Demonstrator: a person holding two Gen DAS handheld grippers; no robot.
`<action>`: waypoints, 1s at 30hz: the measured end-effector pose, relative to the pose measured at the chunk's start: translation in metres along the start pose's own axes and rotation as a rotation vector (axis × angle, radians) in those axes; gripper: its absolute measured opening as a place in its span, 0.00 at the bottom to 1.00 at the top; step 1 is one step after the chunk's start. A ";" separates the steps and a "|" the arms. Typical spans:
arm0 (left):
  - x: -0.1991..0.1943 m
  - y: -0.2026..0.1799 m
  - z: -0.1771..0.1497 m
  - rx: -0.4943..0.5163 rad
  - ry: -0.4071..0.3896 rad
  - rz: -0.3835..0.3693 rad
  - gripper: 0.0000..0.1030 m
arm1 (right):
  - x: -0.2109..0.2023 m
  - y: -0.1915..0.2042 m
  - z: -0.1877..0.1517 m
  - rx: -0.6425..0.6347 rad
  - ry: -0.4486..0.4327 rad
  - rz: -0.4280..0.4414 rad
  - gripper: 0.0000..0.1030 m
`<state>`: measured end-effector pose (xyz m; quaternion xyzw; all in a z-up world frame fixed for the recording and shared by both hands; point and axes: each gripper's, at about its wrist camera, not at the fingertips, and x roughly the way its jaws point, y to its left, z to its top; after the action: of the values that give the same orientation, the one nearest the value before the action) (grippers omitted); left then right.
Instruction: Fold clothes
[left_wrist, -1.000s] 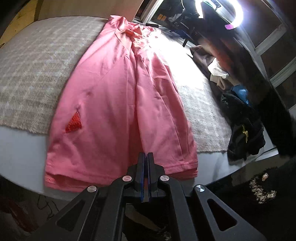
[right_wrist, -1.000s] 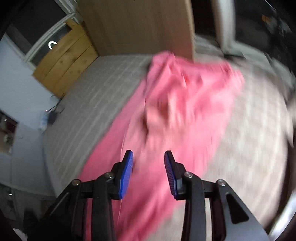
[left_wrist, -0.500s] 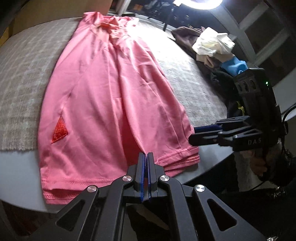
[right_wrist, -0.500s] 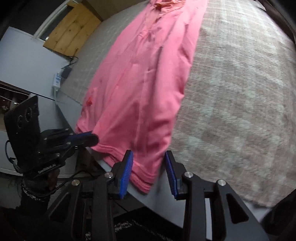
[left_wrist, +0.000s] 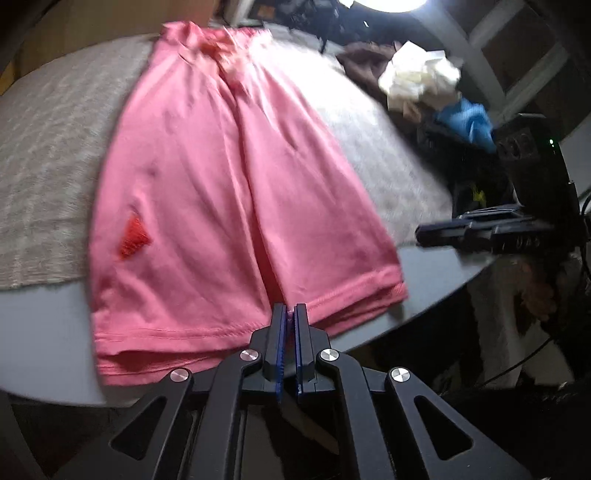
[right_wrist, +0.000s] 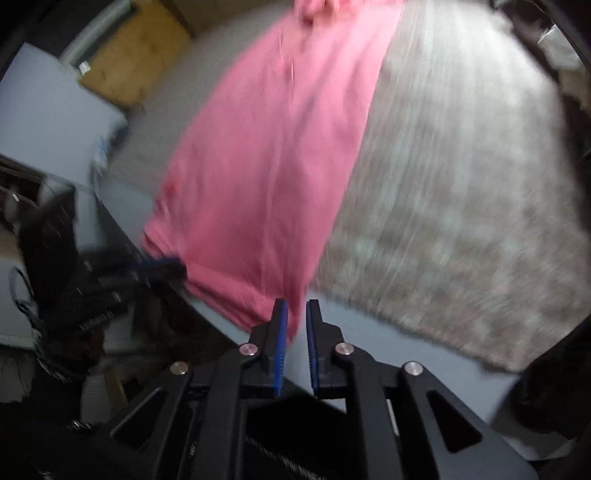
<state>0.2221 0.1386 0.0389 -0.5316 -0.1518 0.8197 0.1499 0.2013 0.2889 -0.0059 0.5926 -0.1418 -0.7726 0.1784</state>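
Pinching the near hem of the pink cotton shorts flat on the grey woven blanket, left gripper clamped; right gripper closing around the hem corner. Seat fabric deep before lifting together.

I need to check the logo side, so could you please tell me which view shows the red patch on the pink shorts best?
The left wrist view: the red patch sits sharp and unobstructed on the shorts. The right wrist view shows it only as a faint blurred spot.
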 end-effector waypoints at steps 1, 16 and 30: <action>-0.006 0.002 0.003 -0.007 -0.017 -0.012 0.02 | -0.011 -0.002 0.006 0.002 -0.048 0.008 0.10; 0.052 -0.010 0.163 0.138 -0.044 -0.012 0.19 | 0.047 -0.042 0.161 -0.019 -0.223 -0.094 0.10; 0.079 0.032 0.196 0.091 0.024 0.028 0.21 | 0.047 -0.065 0.154 0.045 -0.171 -0.035 0.10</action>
<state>0.0090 0.1239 0.0370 -0.5359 -0.1050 0.8214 0.1644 0.0349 0.3280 -0.0348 0.5309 -0.1637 -0.8198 0.1387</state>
